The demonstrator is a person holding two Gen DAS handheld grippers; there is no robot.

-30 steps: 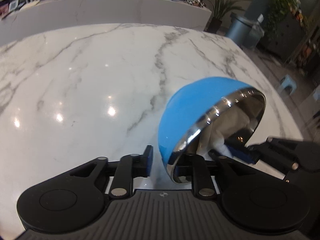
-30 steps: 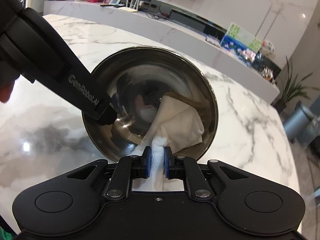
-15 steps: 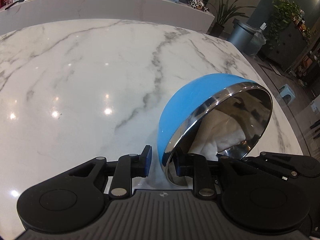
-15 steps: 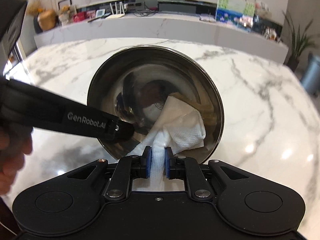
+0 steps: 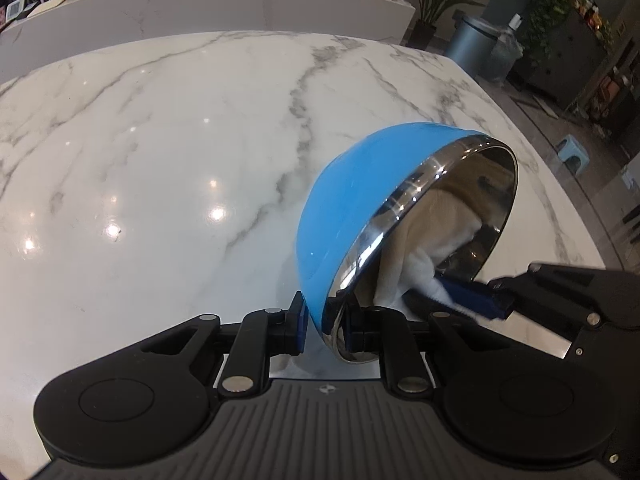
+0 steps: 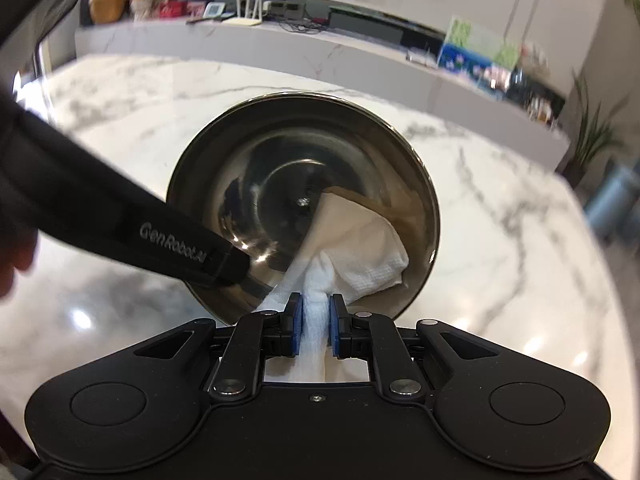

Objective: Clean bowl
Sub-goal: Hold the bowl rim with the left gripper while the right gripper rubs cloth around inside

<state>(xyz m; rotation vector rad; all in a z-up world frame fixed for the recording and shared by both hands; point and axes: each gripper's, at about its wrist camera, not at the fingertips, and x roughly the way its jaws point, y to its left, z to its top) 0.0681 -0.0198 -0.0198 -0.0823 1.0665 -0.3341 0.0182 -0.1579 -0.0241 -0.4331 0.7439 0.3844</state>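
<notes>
A bowl (image 5: 360,200), blue outside and shiny steel inside, is held tilted on its side above the marble table. My left gripper (image 5: 324,324) is shut on its near rim, one finger outside and one inside. The bowl's steel inside faces the right wrist view (image 6: 280,184). My right gripper (image 6: 314,320) is shut on a white paper towel (image 6: 360,248) that presses against the lower right of the bowl's inside. The towel (image 5: 416,268) and the right gripper's blue pads (image 5: 476,296) also show in the left wrist view. The left gripper's black finger (image 6: 192,252) crosses the bowl's left rim.
The white marble table (image 5: 160,160) spreads under and beyond the bowl. A long marble counter (image 6: 280,52) with small items stands behind it. A grey bin (image 5: 476,44), plants and a small blue stool (image 5: 572,156) stand on the floor past the table's right edge.
The towel has moved around the inside of the bowl, from the lower middle toward the lower right. The bowl has turned slightly in the left gripper's hold.
</notes>
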